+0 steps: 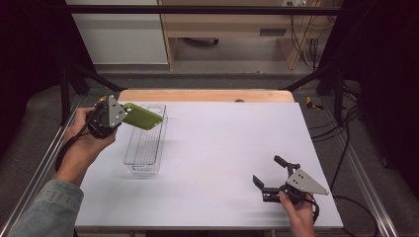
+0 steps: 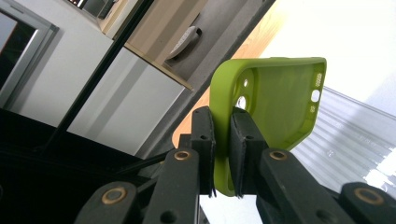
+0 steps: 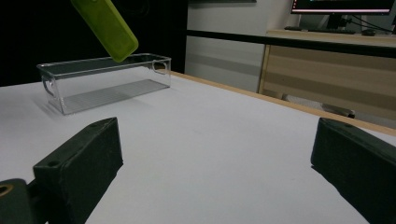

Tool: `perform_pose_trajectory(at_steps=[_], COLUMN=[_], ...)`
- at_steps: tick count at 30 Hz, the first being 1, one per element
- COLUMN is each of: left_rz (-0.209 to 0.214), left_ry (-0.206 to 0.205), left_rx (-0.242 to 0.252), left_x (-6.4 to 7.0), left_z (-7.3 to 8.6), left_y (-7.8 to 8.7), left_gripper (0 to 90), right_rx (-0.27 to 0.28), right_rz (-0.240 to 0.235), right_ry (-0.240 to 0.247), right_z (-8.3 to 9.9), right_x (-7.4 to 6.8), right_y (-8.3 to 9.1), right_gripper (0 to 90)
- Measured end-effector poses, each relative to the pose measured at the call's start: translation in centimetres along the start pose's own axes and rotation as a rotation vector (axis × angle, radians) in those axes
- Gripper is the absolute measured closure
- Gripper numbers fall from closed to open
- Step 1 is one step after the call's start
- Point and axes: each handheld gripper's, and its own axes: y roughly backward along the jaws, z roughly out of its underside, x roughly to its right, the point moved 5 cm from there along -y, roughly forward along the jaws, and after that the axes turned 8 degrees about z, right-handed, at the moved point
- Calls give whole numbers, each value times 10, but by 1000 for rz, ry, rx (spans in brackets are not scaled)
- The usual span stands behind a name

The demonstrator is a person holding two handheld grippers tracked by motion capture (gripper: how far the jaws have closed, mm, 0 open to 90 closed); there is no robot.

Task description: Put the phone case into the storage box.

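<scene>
Green phone case sits upper left of the high view, held up over the far end of the clear plastic bin, tilted w/ its free end down toward it. Left gripper has its jaws pinched tight on one edge of the case. Right gripper, lower right over the white table, has jaws spread wide w/ nothing between them.

Lab/office: metal rig frame, loose cables, wood desk w/ monitor behind white table.
</scene>
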Motion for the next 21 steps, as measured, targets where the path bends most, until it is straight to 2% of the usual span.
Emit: perform_pose_trajectory(at_steps=[4,9,15,21], left_rz=[0,-2,-15,-13], left_ry=[-21,-39,-75,-111], left_rx=[-15,-6,-48,-66], left_x=[2,5,6,9], left_z=[0,-3,1,2], left_y=[-1,0,-5,-8], left_gripper=[809,809,809,809], right_rx=[0,-4,-1,-1], right_rz=[1,-2,-4,-2], right_ry=[2,6,8,5], right_z=[0,0,0,0], right_x=[0,-1,-2,-1], right_y=[0,0,-1,-1], right_gripper=[23,22,23,22])
